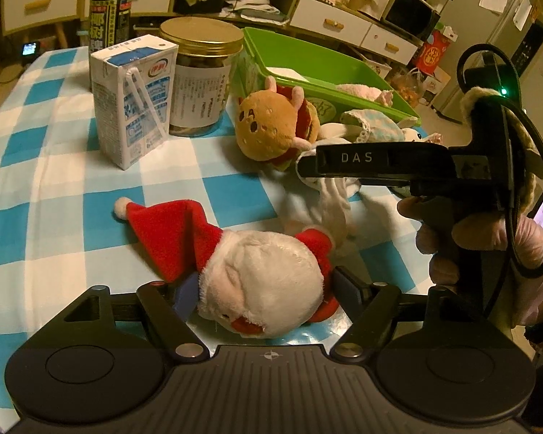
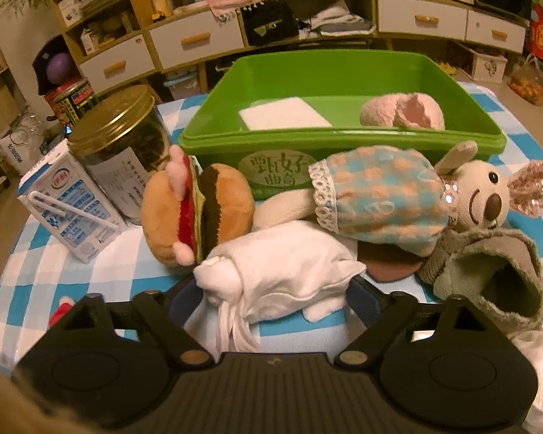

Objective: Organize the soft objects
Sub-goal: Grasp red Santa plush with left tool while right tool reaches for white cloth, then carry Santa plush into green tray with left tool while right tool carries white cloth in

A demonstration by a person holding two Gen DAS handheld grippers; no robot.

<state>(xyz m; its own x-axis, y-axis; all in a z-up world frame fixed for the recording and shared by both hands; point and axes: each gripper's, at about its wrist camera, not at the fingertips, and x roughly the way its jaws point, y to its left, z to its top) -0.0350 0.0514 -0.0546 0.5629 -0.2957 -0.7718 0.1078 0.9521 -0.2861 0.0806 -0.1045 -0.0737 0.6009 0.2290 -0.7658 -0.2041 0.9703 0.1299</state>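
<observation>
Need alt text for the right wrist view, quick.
The right gripper is shut on a white cloth pouch on the checked tablecloth. Behind lie a burger plush, a mouse doll and a green bin.

My left hand-held gripper (image 1: 260, 289) is sitting low over the surface, its fingers (image 1: 184, 294) pressing in on something soft from both sides. My right hand-held gripper (image 2: 277, 294) is doing the same, its fingers (image 2: 365, 298) closing on a soft bundle between them. Seen from the left wrist, the right hand-held gripper is reaching in from the right, level and pointing left, ahead of the left one. My right hand (image 1: 488, 238), gloved, is wrapping around its handle, fingers curling underneath.
</observation>
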